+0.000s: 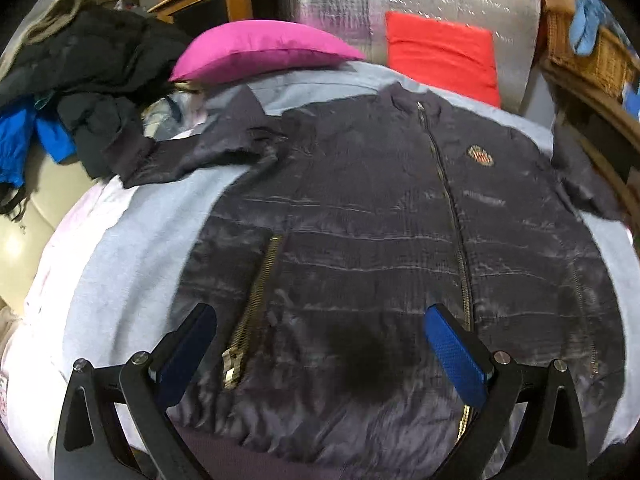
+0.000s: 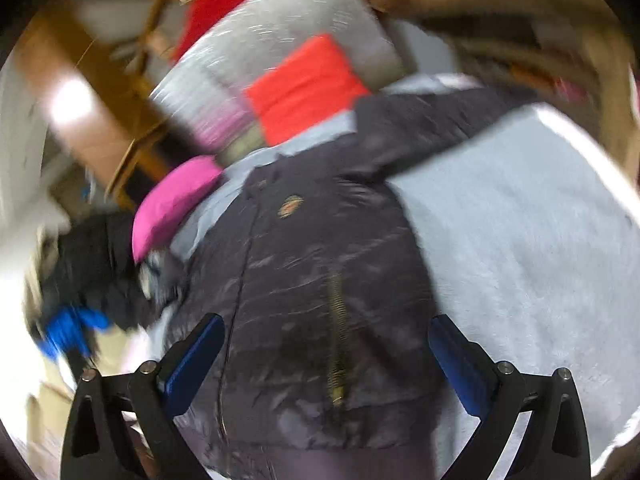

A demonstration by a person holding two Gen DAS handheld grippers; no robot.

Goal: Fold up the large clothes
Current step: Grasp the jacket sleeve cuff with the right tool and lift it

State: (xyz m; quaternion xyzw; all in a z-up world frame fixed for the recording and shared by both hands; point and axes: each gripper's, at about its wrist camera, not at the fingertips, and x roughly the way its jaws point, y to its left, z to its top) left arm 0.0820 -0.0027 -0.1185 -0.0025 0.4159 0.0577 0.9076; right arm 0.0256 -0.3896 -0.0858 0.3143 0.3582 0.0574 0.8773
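Spread flat on pale bedding [image 1: 132, 240], the jacket [image 1: 360, 248] is not yet folded; left gripper [image 1: 320, 320] and right gripper [image 2: 326, 332] are held wide, empty.

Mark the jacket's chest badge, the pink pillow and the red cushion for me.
badge [image 1: 480, 157]: left wrist view, centre of the emblem on the jacket's chest.
pink pillow [image 1: 264, 50]: left wrist view, middle of its top face.
red cushion [image 1: 442, 54]: left wrist view, middle of its front.
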